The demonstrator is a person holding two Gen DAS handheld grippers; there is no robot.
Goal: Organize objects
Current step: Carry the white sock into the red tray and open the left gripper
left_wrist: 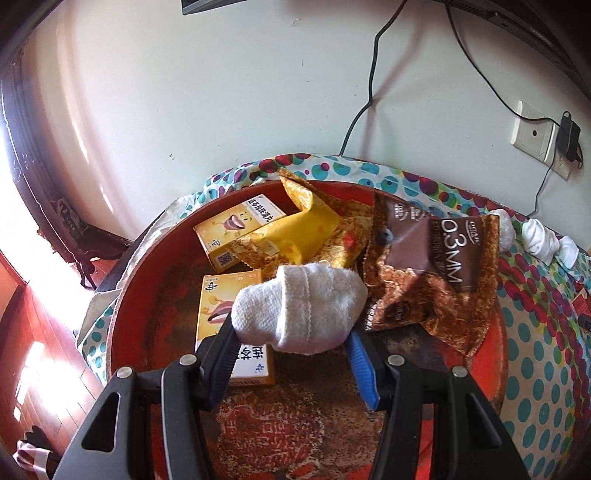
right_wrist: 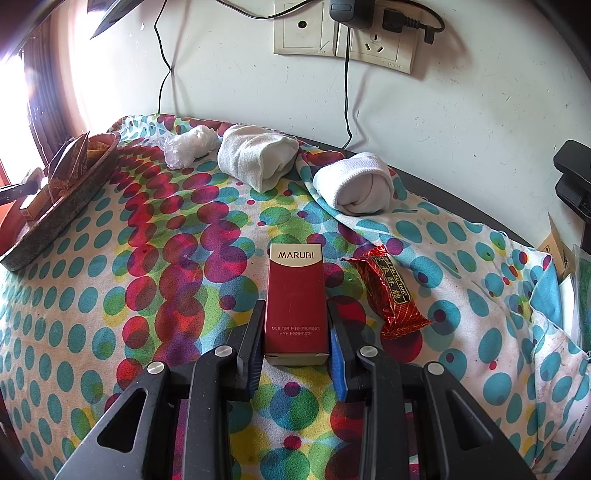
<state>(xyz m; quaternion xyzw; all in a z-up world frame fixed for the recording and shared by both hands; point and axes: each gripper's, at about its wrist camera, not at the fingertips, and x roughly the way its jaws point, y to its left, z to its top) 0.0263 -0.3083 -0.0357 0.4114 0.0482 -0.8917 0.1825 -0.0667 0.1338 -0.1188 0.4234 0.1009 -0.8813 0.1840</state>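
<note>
Tabletop (right_wrist: 110, 295) under dotted cloth, against a white wall; open cloth at left. Left gripper (left_wrist: 291, 328) clamped on a rolled sock (left_wrist: 299, 306) over the red tray (left_wrist: 125, 295), crowded with packets. Right view only: right gripper (right_wrist: 295, 328) clamped on a red box (right_wrist: 296, 306), lying flat.

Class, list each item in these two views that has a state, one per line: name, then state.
Left hand-held gripper: shut on a rolled white sock, over the red tray.
Right hand-held gripper: shut on the red Marubi box, lying flat.
Brown snack bag: sealed, in the tray.
Red candy bar: wrapped, on the dotted cloth.
Wall charger: plugged in.
</note>
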